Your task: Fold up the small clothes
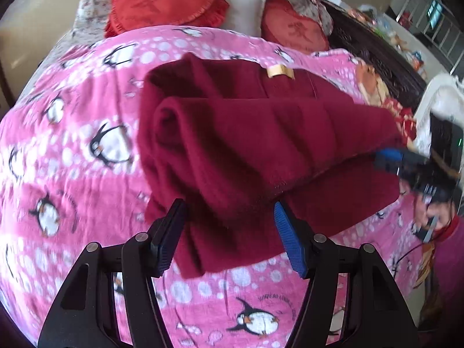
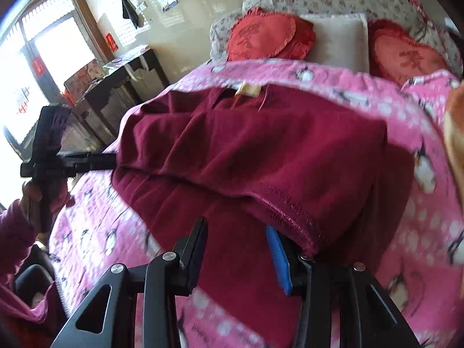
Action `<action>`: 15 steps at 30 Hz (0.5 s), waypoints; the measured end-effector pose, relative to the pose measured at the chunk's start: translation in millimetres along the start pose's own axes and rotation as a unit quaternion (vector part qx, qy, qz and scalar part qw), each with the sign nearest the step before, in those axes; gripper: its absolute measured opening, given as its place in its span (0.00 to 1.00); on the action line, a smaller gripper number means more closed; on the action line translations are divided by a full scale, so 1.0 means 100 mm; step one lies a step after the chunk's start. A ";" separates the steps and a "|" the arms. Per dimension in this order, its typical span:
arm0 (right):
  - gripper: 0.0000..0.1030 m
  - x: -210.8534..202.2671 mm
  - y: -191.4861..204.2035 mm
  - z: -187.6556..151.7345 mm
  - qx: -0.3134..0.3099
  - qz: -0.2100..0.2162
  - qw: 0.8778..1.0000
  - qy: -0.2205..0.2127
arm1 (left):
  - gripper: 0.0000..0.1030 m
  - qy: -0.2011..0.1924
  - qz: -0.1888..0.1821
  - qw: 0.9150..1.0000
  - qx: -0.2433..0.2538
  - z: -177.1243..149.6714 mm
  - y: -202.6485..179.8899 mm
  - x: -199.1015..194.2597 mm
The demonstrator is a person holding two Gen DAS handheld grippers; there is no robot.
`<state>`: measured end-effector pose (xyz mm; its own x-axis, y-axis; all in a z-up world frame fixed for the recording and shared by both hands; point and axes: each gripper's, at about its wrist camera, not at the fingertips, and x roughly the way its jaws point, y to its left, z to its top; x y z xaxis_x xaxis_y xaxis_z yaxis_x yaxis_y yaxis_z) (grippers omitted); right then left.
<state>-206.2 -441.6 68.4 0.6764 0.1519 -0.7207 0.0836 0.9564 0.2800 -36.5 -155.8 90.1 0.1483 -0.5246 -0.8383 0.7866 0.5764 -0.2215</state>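
Lying on the pink penguin-print fleece blanket (image 1: 72, 150) of the bed is a soft dark red knit garment (image 1: 246, 133), folded in thick layers, its long side running across the bed. Both the left tool (image 1: 229, 232) and the right tool (image 2: 237, 255) are spread wide, holding nothing, each with an edge of the garment between its fingers. Two red heart-shaped cushions (image 2: 266, 36) and a white pillow (image 2: 337, 39) sit behind it.

bright daylight, soft motion blur, heavy fisheye bending

the window (image 2: 43, 58) left of the bed (image 2: 420, 133) is blown out white; the wall behind the bed shows glare; picture corners go dark.
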 end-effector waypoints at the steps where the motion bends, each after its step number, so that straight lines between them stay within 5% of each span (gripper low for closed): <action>1: 0.40 -0.01 -0.02 0.09 0.000 -0.010 1.000 -0.014 | 0.61 -0.001 0.007 1.000 0.009 0.08 -0.03 0.04; 4: 0.40 -0.05 -0.18 0.43 0.022 -0.023 0.997 -0.067 | 0.61 -0.028 0.010 1.000 0.000 0.48 -0.02 0.06; 9: 0.40 0.08 -0.43 1.02 0.069 -0.041 0.990 -0.117 | 0.61 -0.068 0.002 0.994 -0.081 1.05 0.22 0.03; 15: 0.40 0.00 -0.62 1.21 0.146 -0.042 0.977 -0.147 | 0.61 -0.121 0.001 0.988 -0.101 1.13 0.38 -0.32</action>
<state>-122.6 -531.3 128.2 0.8354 -0.0433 -0.5479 0.3237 0.8443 0.4270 56.8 -188.2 164.9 0.3077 -0.6431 -0.7012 0.6536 0.6785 -0.3354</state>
